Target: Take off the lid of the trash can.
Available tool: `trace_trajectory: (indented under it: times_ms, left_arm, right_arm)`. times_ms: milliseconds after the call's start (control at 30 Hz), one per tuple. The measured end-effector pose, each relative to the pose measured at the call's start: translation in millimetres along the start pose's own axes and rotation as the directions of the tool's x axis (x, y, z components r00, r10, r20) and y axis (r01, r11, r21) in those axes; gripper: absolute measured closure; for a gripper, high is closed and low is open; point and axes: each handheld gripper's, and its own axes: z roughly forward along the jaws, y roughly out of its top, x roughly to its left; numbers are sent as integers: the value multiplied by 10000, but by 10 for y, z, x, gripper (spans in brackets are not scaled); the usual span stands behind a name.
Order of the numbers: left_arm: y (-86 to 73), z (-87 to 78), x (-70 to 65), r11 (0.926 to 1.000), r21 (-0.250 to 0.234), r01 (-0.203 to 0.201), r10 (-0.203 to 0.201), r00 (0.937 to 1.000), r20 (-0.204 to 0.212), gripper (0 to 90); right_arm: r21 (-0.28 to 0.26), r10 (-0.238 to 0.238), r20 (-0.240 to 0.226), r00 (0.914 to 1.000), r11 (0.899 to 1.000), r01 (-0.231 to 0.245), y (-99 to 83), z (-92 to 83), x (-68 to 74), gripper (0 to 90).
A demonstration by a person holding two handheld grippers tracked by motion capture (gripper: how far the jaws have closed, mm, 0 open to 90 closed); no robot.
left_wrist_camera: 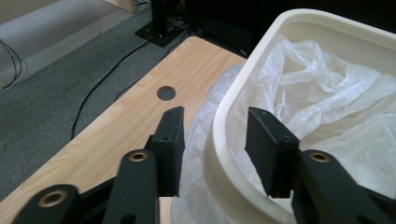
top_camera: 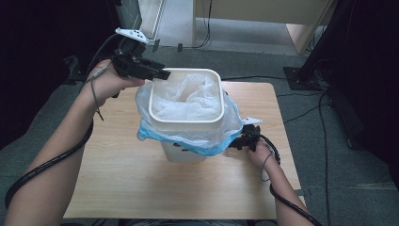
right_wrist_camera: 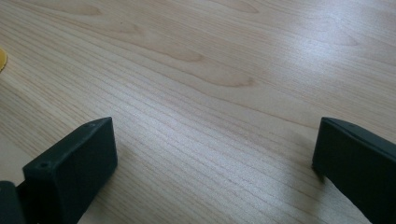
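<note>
A cream plastic bin stands in the middle of the wooden table. A thin white bag lines it and folds out over the rim, ending in a bluish hem. My left gripper is at the bin's far left corner. In the left gripper view it straddles the bin rim: one jaw is outside by the folded bag, the other inside, with gaps still showing. My right gripper sits low by the bin's right side, open over bare table wood.
The table has a round cable hole near its far edge. Grey carpet surrounds it, with cables and a black stand base at the far right. Pale wooden furniture stands behind. A yellow spot shows at the left edge of the right gripper view.
</note>
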Motion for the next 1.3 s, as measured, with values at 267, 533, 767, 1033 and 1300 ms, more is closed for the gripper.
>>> trace_trajectory:
  times_ms: [267,533,767,1033,1300]
  left_arm:
    - [-13,53,-7,9997,95,241,-242,9996,114,705]
    - [-28,41,31,9971,76,763,-764,9967,267,738]
    - [-5,33,39,9955,127,942,-946,9948,368,752]
    - [-9,-76,70,9943,131,1056,-1059,9942,194,760]
    - [-37,-193,78,9947,78,1025,-1026,9946,150,755]
  right_arm:
    - [-5,-2,-2,10000,10000,2,0,1,3,0]
    - [-4,-12,-3,10000,10000,12,0,0,4,0]
    - [-19,-16,-5,10000,10000,16,0,1,4,0]
    - [-12,-11,-4,10000,10000,11,0,1,4,0]
    - [-18,-18,-5,10000,10000,18,0,1,3,0]
